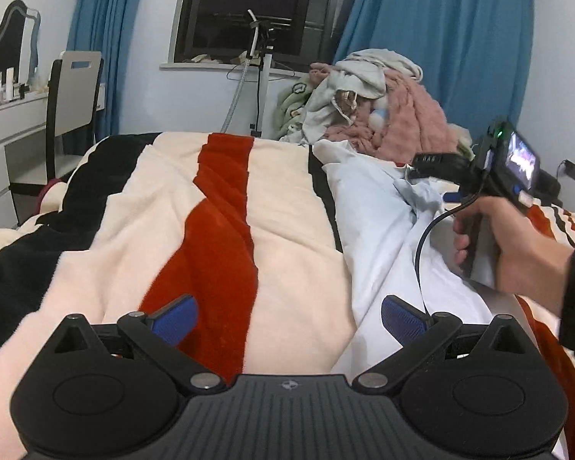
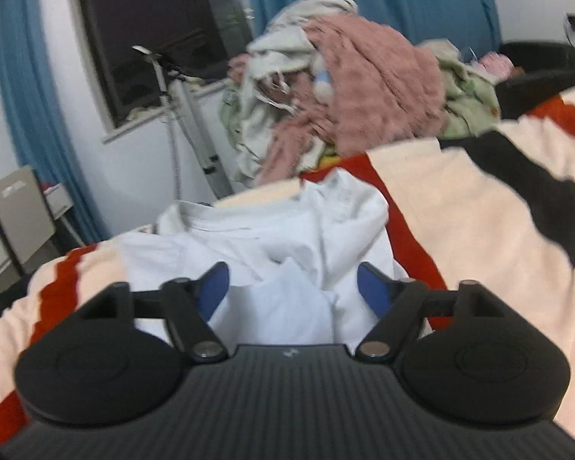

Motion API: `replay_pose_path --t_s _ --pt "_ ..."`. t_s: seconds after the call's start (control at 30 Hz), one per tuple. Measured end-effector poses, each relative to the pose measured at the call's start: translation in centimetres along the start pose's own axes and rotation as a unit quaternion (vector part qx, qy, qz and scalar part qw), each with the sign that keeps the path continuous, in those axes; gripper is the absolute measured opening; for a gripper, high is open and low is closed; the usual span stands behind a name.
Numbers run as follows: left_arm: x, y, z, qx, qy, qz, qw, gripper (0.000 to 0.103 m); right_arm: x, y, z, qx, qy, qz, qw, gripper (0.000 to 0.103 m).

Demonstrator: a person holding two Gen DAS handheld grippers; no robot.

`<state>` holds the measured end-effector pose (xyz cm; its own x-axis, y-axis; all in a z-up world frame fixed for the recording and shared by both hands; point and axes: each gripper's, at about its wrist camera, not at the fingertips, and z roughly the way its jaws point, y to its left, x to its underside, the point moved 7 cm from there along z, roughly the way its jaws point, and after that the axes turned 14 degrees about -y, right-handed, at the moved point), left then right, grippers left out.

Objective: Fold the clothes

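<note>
Striped blanket (image 1: pixel 295 207) under both grippers (fingers (image 2: pixel 214 287) spread).

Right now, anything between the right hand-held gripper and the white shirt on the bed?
Nothing visible. The right hand-held gripper is open, and the crumpled white shirt lies directly ahead between its fingers on the striped blanket. The clothes pile sits well behind.

A home bedroom: a bed under a cream, red and black striped fleece blanket (image 1: pixel 295 207), a heap of rumpled pink, green and white clothes (image 1: pixel 368 103) at its far edge, long blue curtains (image 1: pixel 437 38) flanking a dark window (image 1: pixel 249 7), and a white dressing table with a curvy mirror (image 1: pixel 11 38).
</note>
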<state>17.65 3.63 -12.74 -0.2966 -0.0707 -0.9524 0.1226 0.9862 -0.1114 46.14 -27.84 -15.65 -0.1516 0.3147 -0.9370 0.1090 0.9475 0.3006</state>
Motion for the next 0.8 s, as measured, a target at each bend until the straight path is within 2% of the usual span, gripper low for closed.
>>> replay_pose_path --t_s 0.2,0.37,0.6,0.67,0.8 --pt "-0.5 0.2 -1.8 -0.004 0.002 -0.004 1.0000 0.103 -2.3 1.9 -6.8 -0.014 0.000 -0.031 0.999 0.075" --pt "-1.0 -1.2 -4.6 0.020 -0.004 0.015 0.9997 0.103 -3.9 3.5 -15.0 -0.023 -0.014 -0.038 0.999 0.075" --pt "-1.1 -2.6 -8.0 0.033 -0.014 0.019 0.9992 0.103 -4.0 4.2 -25.4 -0.043 -0.032 -0.047 0.997 0.075" --pt "-1.3 -2.9 -8.7 0.032 -0.021 0.026 0.9990 0.103 -3.8 4.0 -28.0 -0.041 -0.033 -0.049 0.997 0.075" --pt "-1.3 -3.2 -9.2 0.032 -0.020 0.029 0.9989 0.103 -2.8 3.0 -32.5 -0.009 -0.004 -0.060 0.998 0.075"
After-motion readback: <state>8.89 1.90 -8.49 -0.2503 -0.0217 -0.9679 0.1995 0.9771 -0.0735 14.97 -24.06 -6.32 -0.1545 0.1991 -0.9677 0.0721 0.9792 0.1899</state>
